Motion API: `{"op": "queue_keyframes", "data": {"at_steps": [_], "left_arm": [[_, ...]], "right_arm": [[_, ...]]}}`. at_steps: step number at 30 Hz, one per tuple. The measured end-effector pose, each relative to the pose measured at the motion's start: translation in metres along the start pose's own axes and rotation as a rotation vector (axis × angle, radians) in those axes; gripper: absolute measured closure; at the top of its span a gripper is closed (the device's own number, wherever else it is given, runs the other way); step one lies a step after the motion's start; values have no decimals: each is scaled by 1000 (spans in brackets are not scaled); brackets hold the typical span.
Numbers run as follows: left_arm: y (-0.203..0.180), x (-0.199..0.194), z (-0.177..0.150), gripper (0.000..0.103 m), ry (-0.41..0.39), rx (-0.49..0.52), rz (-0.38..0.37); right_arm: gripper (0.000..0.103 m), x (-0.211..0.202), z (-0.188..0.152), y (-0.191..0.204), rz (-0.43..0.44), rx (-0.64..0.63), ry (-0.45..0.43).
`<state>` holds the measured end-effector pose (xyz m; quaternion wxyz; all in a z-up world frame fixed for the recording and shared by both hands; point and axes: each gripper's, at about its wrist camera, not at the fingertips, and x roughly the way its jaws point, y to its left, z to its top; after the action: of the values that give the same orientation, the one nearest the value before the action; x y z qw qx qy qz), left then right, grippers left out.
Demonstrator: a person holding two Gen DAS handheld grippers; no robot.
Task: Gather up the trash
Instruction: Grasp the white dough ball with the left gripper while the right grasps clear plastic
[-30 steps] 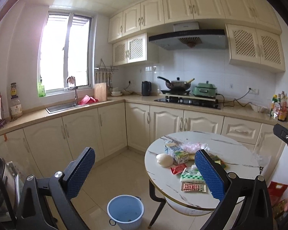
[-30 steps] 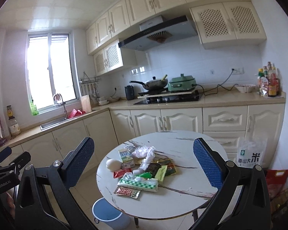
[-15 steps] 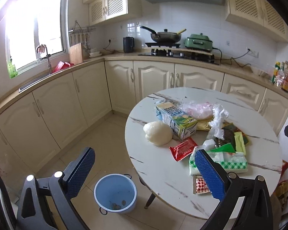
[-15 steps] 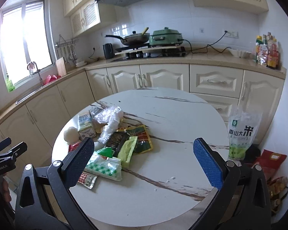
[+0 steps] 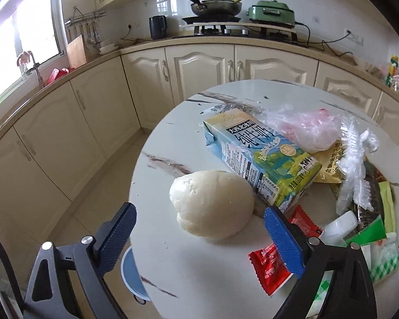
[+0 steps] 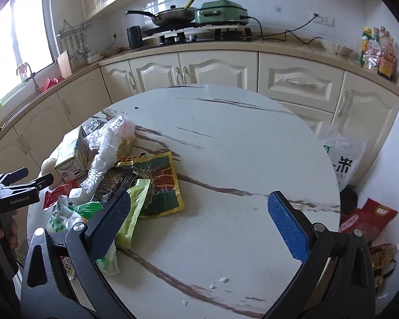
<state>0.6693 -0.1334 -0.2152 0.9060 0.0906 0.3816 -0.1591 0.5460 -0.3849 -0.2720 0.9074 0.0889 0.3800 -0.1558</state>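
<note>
Our left gripper (image 5: 199,228) now hangs low over the near edge of the round table (image 5: 199,279), its blue pads standing apart with nothing pressed between them; a second ago it looked across the whole kitchen from well back, so we have closed in fast. Its jaws have just been narrowing a little, and the white bun-like lump (image 5: 212,204) sits just ahead of the gap, not yet between the pads. We read that as lining up the first pick. Below the table edge, the blue bucket (image 5: 131,279) peeks out beside the left finger; we take it for the bin, though only a sliver shows.

Our right gripper (image 6: 199,223) has likewise come down over the table, jaws apart and empty, with bare marble between them and its left pad over the green wrapper (image 6: 135,204).

Behind the lump lies the milk carton (image 5: 258,156), tipped on its side, with the red sachet (image 5: 271,271) by the right pad. Farther back the crumpled clear plastic (image 5: 306,130) rests against the carton. Nothing is collected yet.
</note>
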Motion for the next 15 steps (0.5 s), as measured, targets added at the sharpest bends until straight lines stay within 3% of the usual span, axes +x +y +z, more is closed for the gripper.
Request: {"op": "queue_keyframes", "data": {"at_steps": [5,9,15], "left_arm": [[8,21,6,41,36,-23,-83],[10,25,6,63,17,-13,-114],[25,9,-6,66,-20,-59,-163]], "right_arm": [[0,15,16,8,21,-8,-2],[0,30,35,23,82,-17,2],[0,68,55,65,184,-60,65]]}}
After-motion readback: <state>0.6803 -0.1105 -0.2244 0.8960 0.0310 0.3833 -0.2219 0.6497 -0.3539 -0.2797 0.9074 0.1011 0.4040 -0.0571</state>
